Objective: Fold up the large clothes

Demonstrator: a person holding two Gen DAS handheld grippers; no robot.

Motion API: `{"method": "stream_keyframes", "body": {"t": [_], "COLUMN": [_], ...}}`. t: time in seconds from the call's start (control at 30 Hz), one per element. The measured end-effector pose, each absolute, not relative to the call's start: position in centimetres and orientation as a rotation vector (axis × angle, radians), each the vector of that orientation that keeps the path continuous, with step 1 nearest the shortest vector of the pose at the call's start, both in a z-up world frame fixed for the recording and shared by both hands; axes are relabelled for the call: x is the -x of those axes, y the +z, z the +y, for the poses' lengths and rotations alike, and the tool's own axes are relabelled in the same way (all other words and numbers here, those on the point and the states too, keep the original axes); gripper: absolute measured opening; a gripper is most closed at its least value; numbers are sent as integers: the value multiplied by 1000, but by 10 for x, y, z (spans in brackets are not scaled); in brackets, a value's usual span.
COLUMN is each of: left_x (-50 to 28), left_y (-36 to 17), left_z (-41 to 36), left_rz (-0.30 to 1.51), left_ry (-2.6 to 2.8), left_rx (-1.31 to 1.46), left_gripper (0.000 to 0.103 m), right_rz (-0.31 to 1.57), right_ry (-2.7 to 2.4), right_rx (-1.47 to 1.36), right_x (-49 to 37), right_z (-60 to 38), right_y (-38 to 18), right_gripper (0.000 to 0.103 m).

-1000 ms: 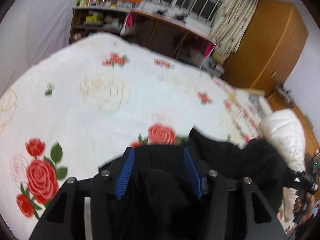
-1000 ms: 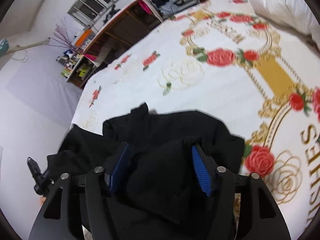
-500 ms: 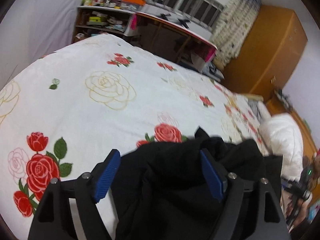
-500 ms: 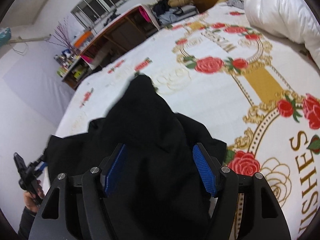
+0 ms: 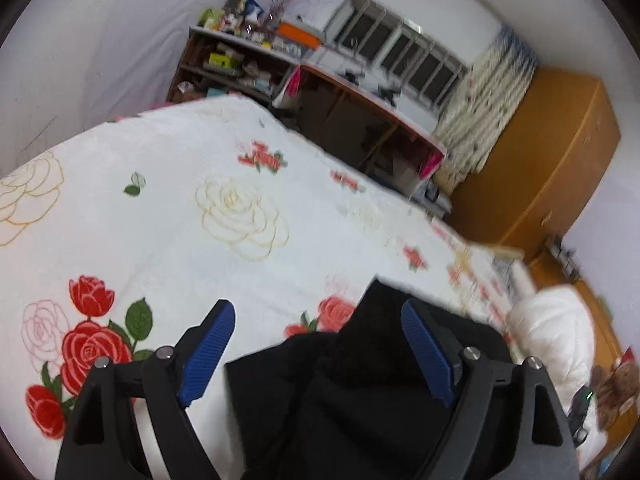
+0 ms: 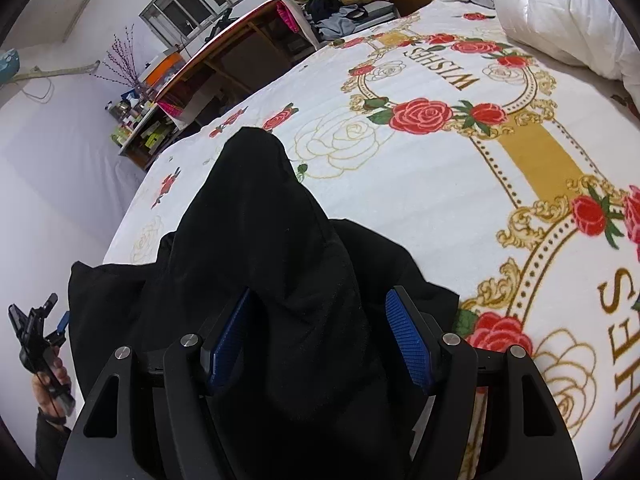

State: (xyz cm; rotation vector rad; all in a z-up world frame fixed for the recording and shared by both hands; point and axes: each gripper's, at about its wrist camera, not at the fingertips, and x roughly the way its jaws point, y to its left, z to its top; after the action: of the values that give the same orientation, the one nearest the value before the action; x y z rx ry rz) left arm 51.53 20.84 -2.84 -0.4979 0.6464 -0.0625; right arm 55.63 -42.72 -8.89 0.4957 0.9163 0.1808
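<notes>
I see a bed under a white bedspread (image 5: 168, 240) printed with red roses; a desk (image 5: 360, 120) and a cluttered shelf (image 5: 228, 64) stand behind it. The soft black garment (image 6: 280, 280) lies rumpled at the near edge. My left gripper (image 5: 318, 354) is opening, cloth loose between its pads. My right gripper (image 6: 318, 342) stands wide around a raised fold, pads not pressing. Only the right view shows gold lettering and a white pillow (image 6: 568, 12).

We read "WISHES" on the bedspread (image 6: 440, 200), upside down inside its rose ring, far ahead of the claw. To the claw's right, the letters "SHES" run along the same bedspread's edge.
</notes>
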Motion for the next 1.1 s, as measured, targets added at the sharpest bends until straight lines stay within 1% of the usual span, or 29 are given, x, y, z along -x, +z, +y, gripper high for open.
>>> {"method": "stream_keyframes", "body": {"t": [0.13,0.3,0.33,0.37,0.4,0.43,0.47,0.5,0.53,0.67,0.73,0.8,0.83,0.9,0.93,1.03,1.1], "left_x": [-532,-566,-570,-575,-577,-578,-577,-573,-569,-558,-569,-586,-599,-614,-617,-622,-626], "left_y": [-56,-99,-105,-111,-113,-113,-109,-103,-95,-54,-50,-65,-84,-118,-126,-131,-133], "left_z": [188,147,143,141,140,139,139,141,143,151,144,136,130,126,127,122,122], "left_rz": [761,951,971,989,1002,1009,1002,976,950,779,746,777,827,912,911,893,901], "left_ry": [-135,-243,-258,-267,-268,-244,-222,-220,-223,-170,-141,-110,-89,-59,-51,-35,-26], "left_rx": [442,369,372,382,390,378,361,363,366,338,305,270,251,225,228,211,206], "left_gripper": [87,86,84,70,61,42,22,15,13,13,13,13,14,17,18,18,21], "right_rz": [921,957,956,953,956,959,955,947,933,816,798,836,866,973,992,995,1009], "right_ry": [188,224,225,222,216,216,208,196,188,145,118,82,69,37,35,26,20], "right_rx": [-515,-483,-465,-442,-428,-419,-400,-376,-362,-393,-365,-346,-331,-321,-312,-294,-281], "right_x": [-560,-570,-572,-574,-575,-575,-574,-573,-571,-565,-573,-591,-600,-618,-622,-628,-633], "right_z": [-425,-412,-409,-405,-404,-401,-399,-397,-398,-412,-411,-410,-408,-407,-404,-402,-402], "right_y": [-91,-93,-91,-90,-89,-88,-86,-82,-77,-46,-43,-57,-68,-105,-117,-127,-131], "right_gripper": [69,68,58,48,30,21,19,17,16,15,15,15,15,15,16,17,19]}}
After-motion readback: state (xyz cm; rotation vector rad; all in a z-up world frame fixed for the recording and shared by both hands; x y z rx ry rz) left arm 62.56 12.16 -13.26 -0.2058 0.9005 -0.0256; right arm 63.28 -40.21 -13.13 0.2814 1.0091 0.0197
